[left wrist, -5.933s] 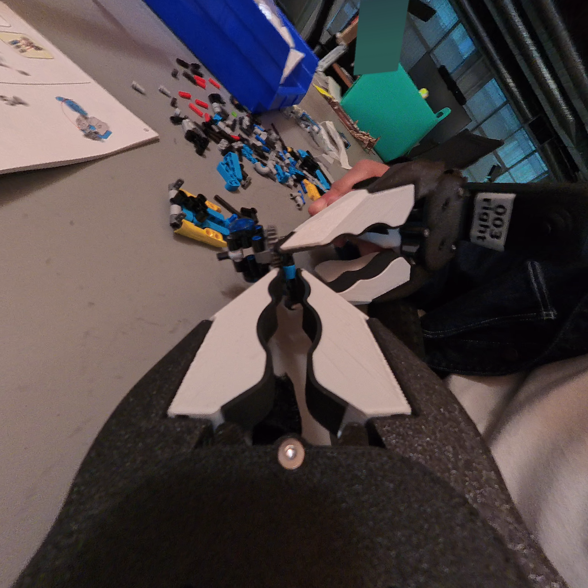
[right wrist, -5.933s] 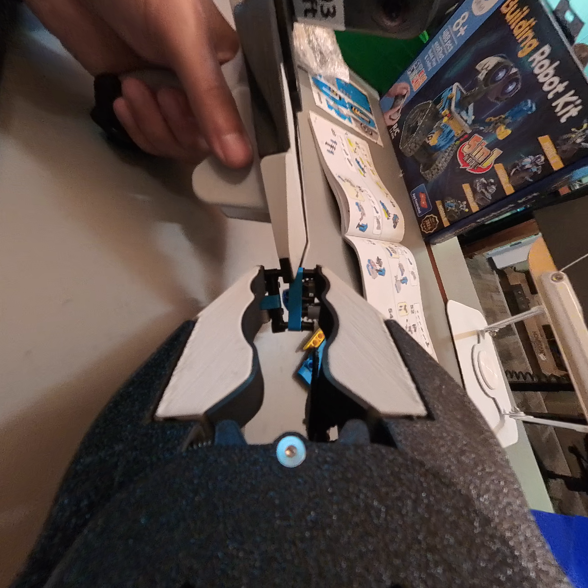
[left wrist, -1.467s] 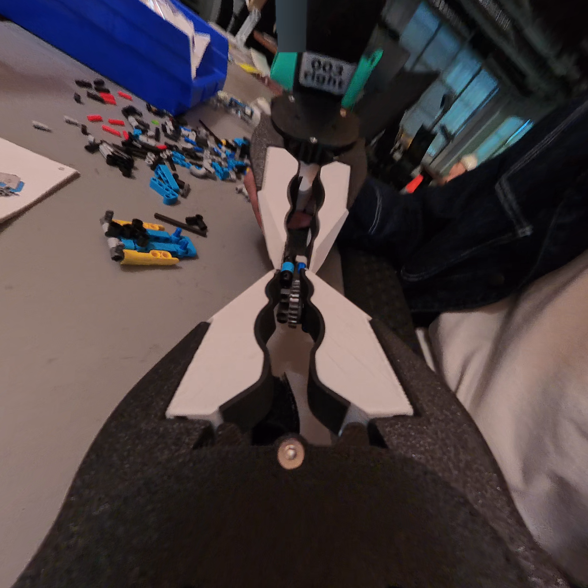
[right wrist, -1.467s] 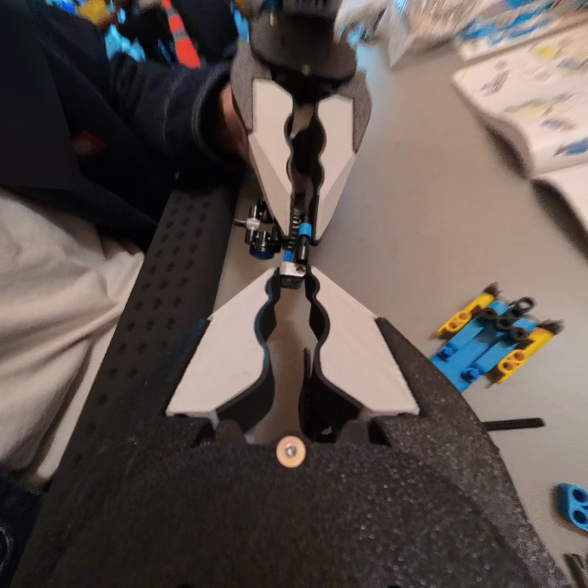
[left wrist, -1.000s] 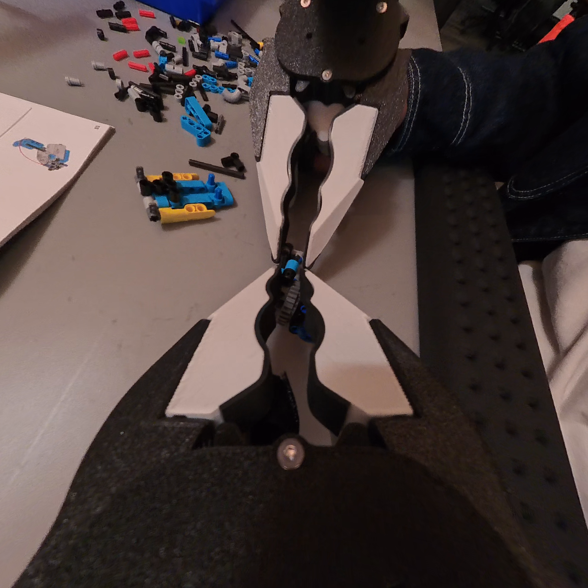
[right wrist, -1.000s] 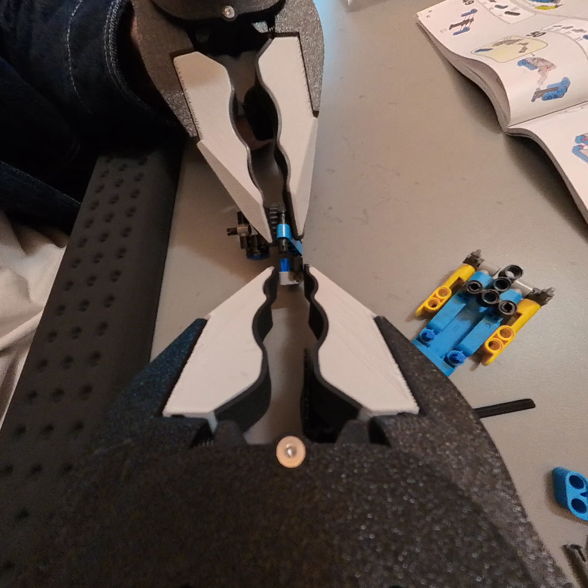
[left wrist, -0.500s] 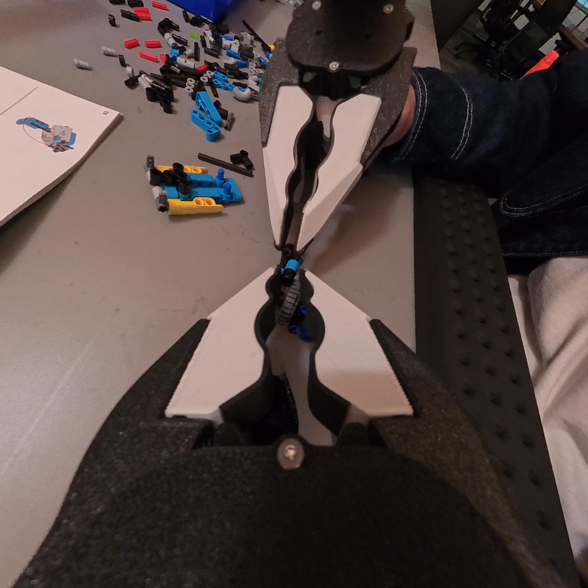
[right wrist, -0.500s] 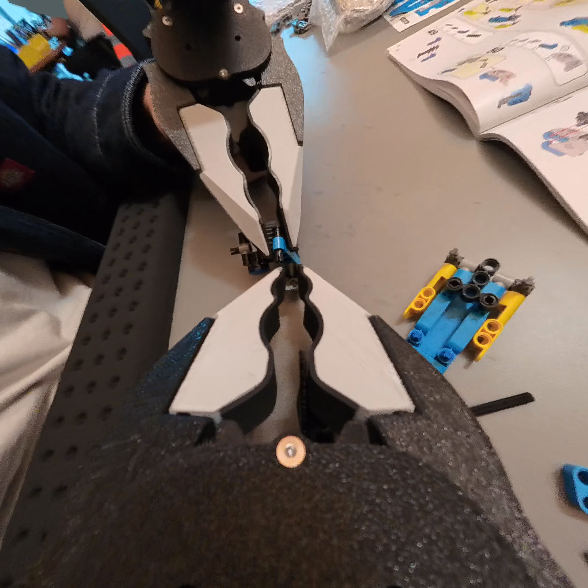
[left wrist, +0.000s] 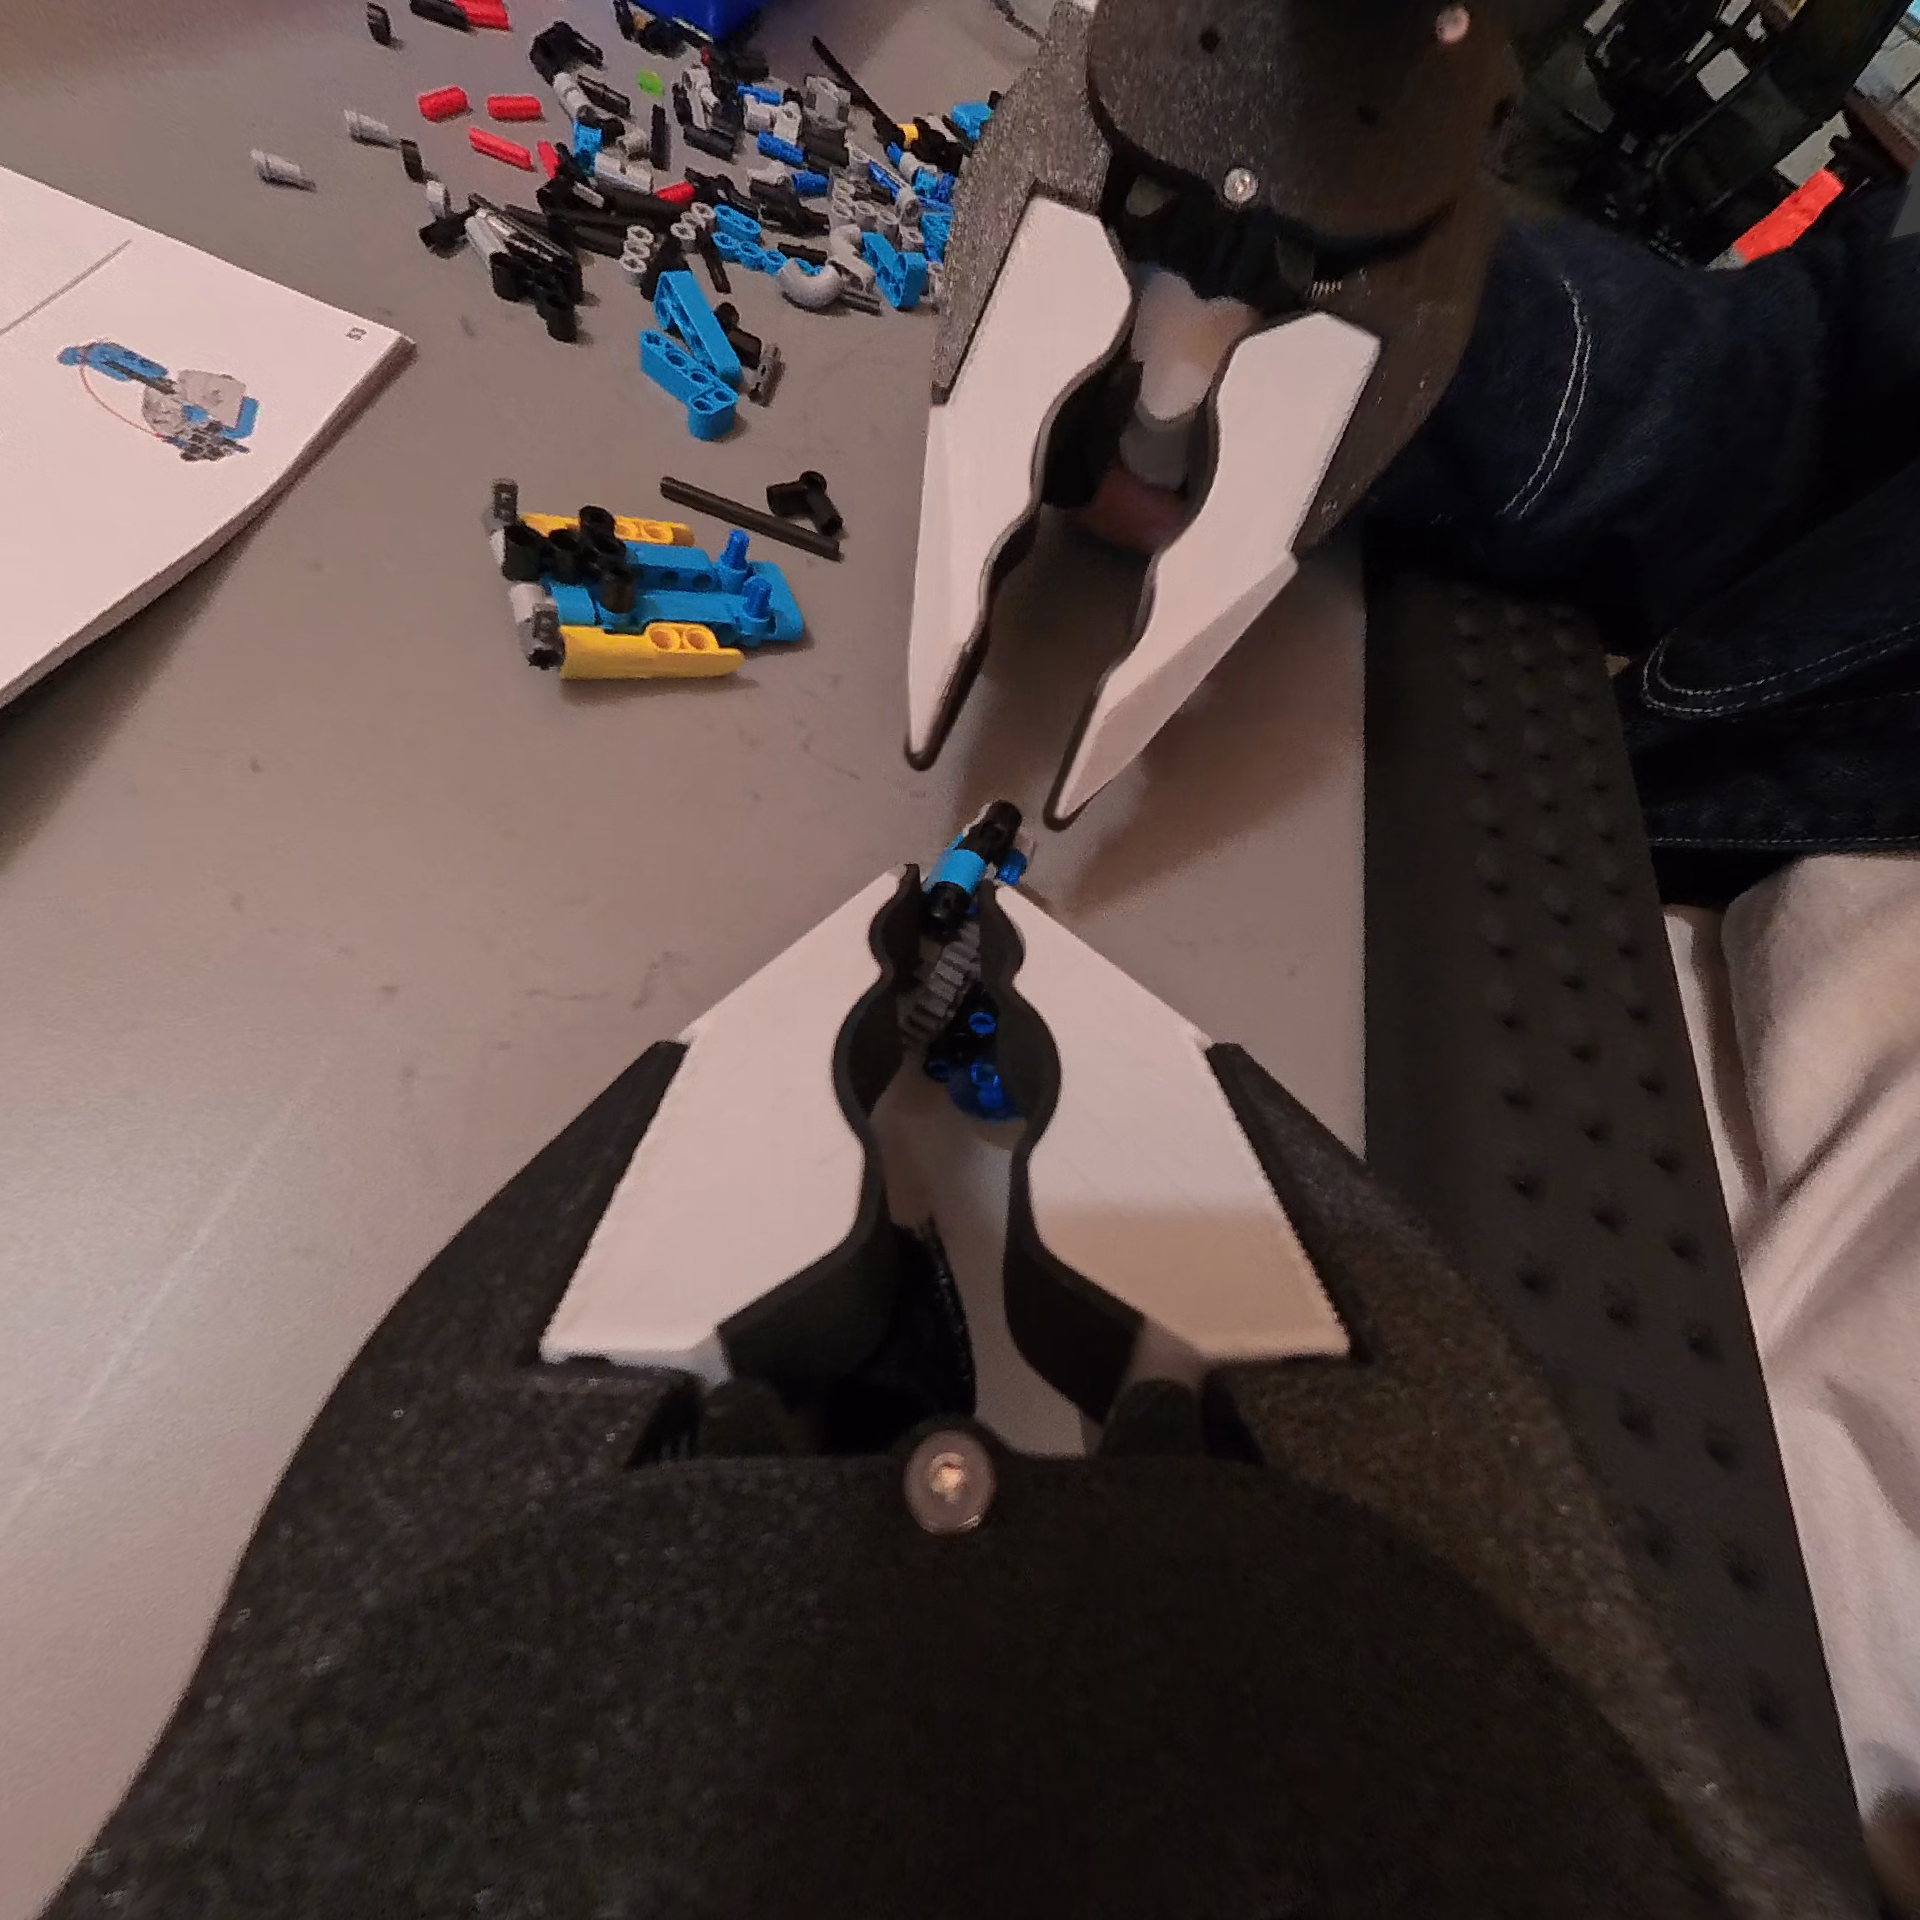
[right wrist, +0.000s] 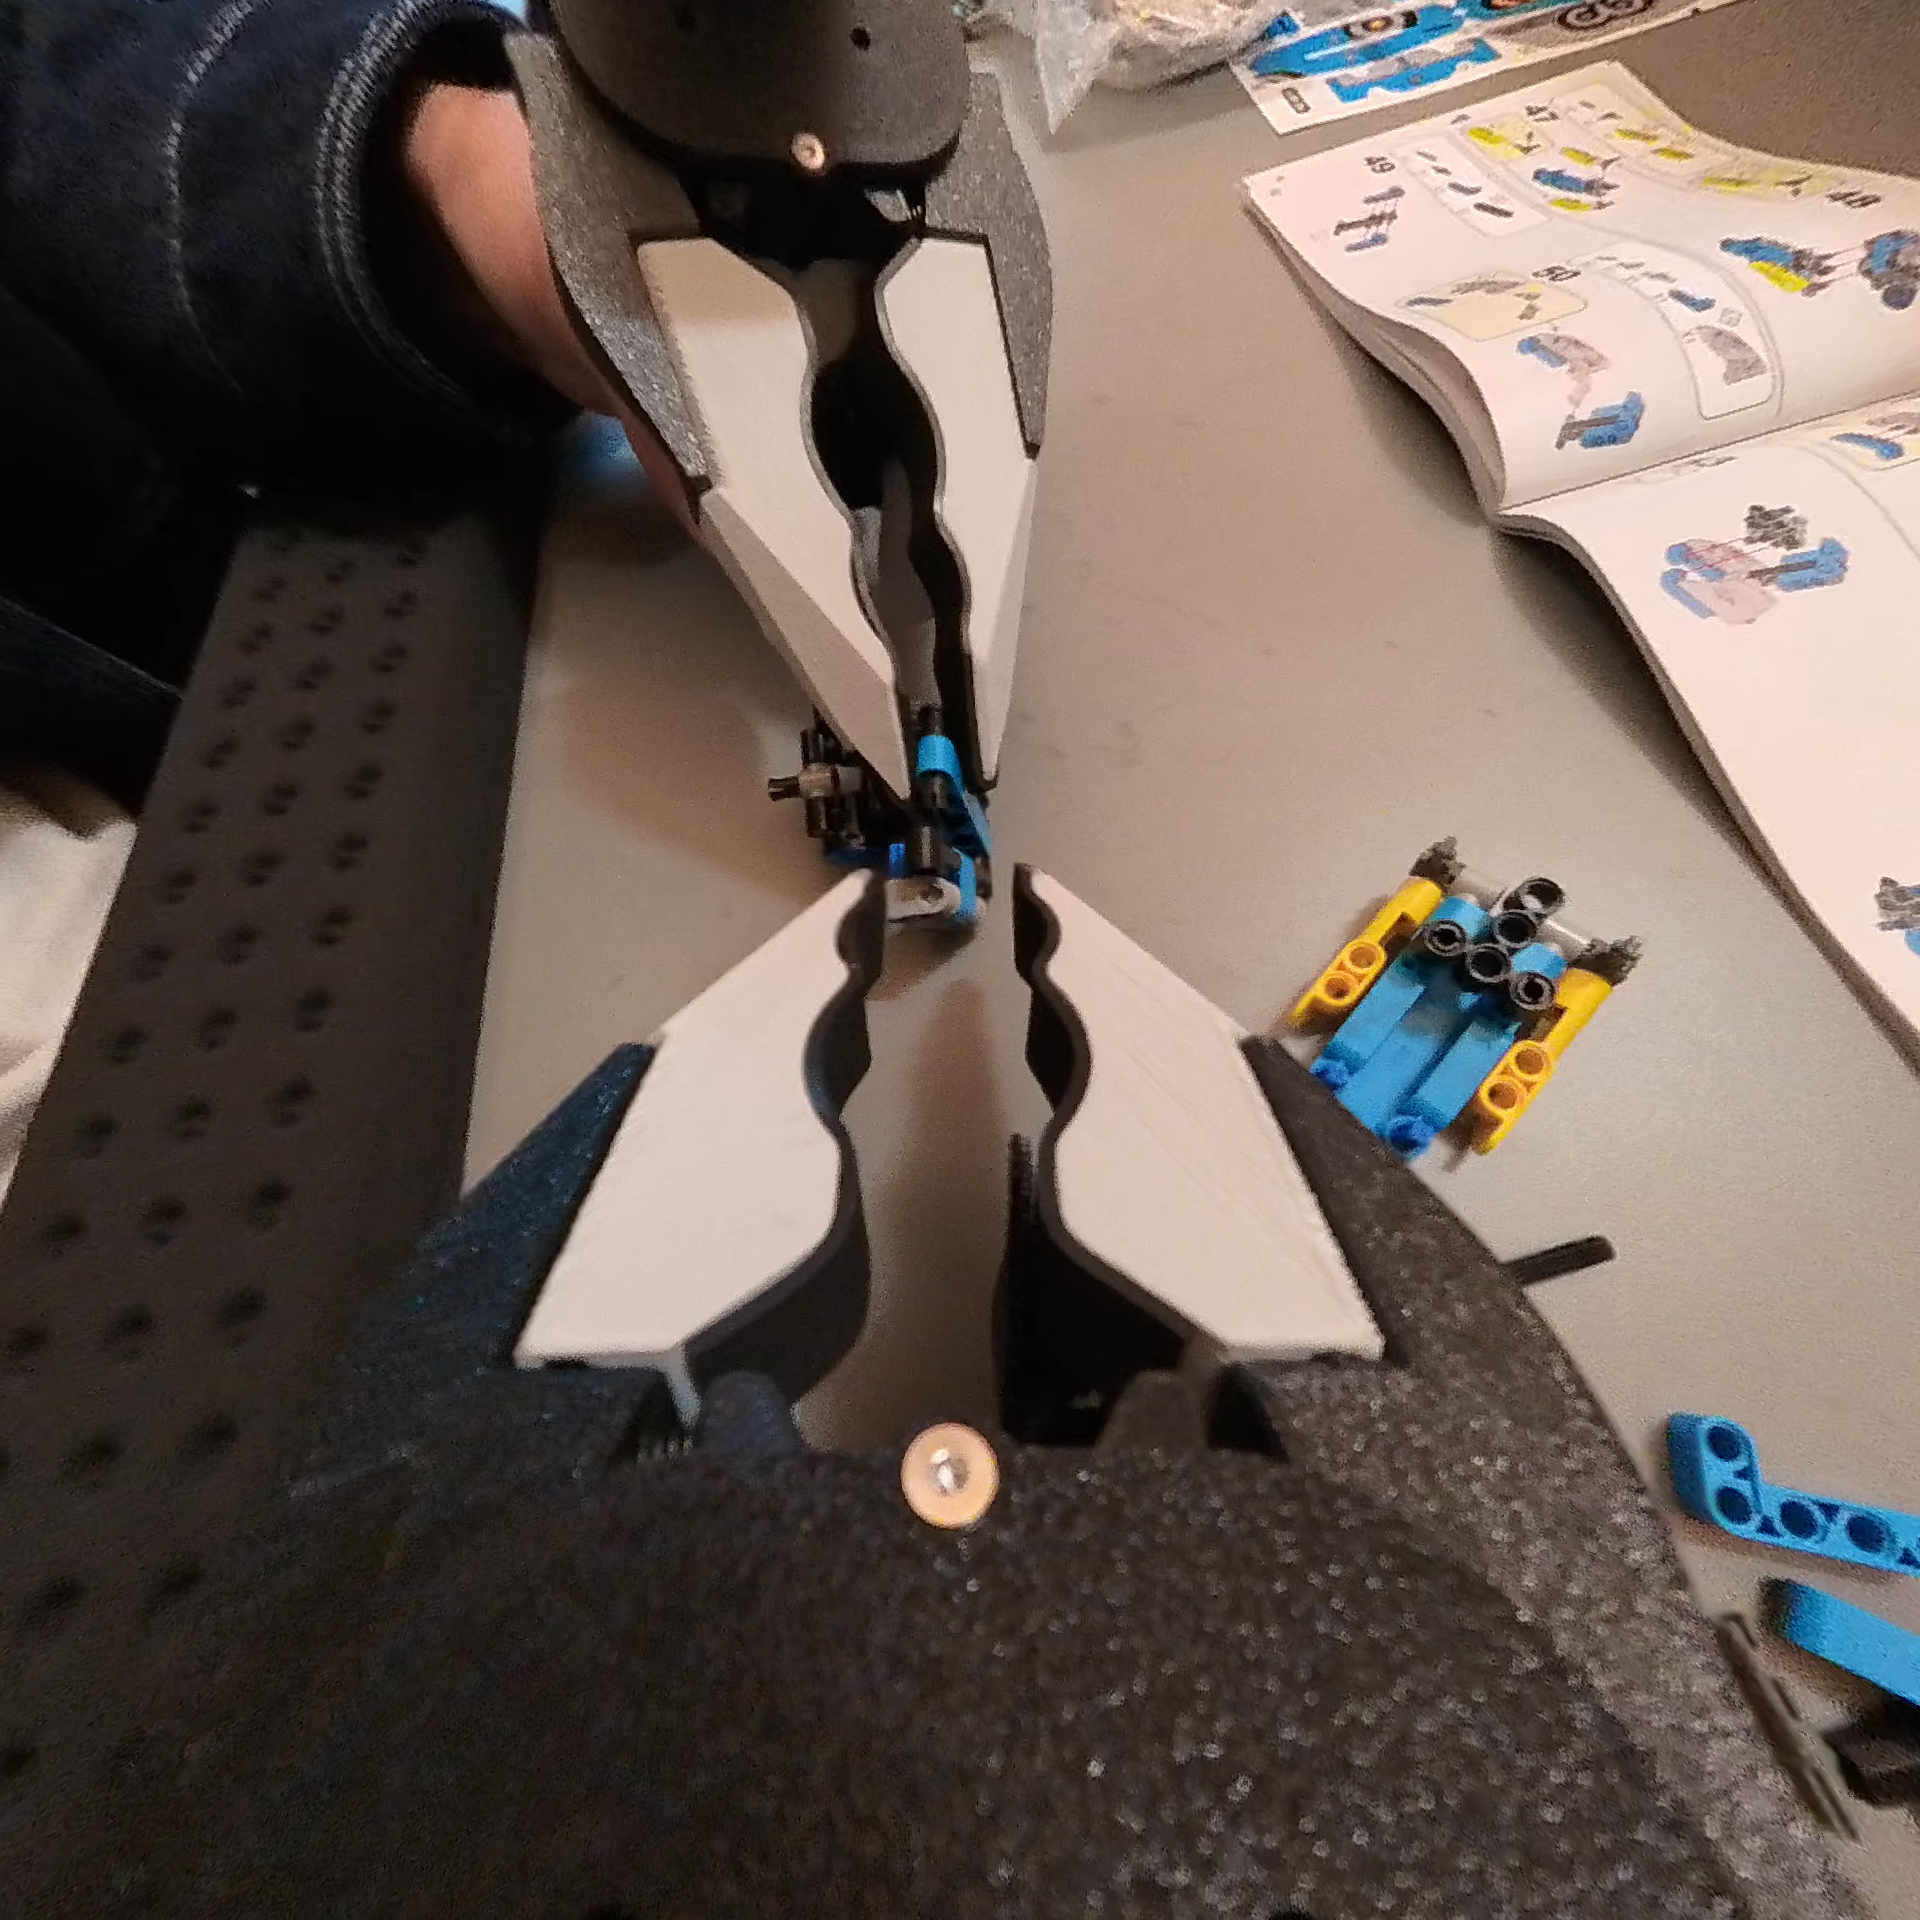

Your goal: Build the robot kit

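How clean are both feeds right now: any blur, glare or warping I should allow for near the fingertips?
Left wrist view: wide-angle warping bends the grey tabletop; the small blue-and-black gear assembly in the left hand-held gripper is slightly soft; no glare. Right wrist view: the open right hand-held gripper shows light blur, and the open instruction booklet smears toward the edge.

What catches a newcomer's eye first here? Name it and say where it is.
The two grippers meeting tip to tip: the left gripper is shut on a small blue, black and grey gear assembly, while the right gripper, fingers apart, faces it. Next, the yellow and blue brick build on the grey table, before a scattered pile of loose pieces.
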`<action>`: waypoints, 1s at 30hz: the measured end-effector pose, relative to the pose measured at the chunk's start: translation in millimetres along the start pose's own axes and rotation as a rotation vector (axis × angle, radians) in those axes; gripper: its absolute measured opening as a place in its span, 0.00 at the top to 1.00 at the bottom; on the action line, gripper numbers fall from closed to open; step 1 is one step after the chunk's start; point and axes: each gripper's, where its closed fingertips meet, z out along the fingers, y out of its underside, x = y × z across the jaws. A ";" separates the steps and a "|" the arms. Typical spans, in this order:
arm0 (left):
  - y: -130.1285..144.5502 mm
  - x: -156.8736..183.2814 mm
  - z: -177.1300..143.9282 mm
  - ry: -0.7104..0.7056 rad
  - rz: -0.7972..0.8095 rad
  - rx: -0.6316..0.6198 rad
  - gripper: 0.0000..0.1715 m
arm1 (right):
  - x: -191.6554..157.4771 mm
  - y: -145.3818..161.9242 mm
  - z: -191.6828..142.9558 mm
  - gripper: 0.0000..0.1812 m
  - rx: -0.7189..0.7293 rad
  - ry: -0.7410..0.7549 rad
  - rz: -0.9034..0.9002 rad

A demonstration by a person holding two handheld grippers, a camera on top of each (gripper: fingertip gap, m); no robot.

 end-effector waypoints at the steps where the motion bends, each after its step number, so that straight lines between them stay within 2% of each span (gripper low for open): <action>1: 0.0 0.0 0.0 0.002 -0.002 0.000 0.94 | 0.3 -0.7 0.9 0.87 0.002 0.004 -0.005; 6: 0.4 1.0 0.5 0.009 -0.001 -0.003 0.94 | -8.5 2.2 9.9 0.95 -0.016 -0.022 -0.059; 8: 0.3 0.3 0.4 0.007 -0.006 -0.003 0.94 | -4.8 -0.4 9.4 0.96 -0.018 0.012 -0.094; 16: -1.5 0.6 2.6 -0.041 0.076 -0.004 0.95 | -1.9 -1.6 9.2 0.97 -0.046 0.003 -0.055; 25: 1.2 8.9 6.8 -0.043 0.187 -0.032 0.97 | -8.4 -1.5 9.5 0.97 -0.088 -0.031 -0.133; 28: 2.0 11.3 7.4 -0.052 0.252 -0.039 0.97 | -10.2 -0.3 9.3 0.97 -0.156 -0.030 -0.203; 30: 2.4 14.4 9.0 -0.043 0.277 -0.043 0.97 | -13.0 1.7 7.5 0.97 -0.191 -0.098 -0.183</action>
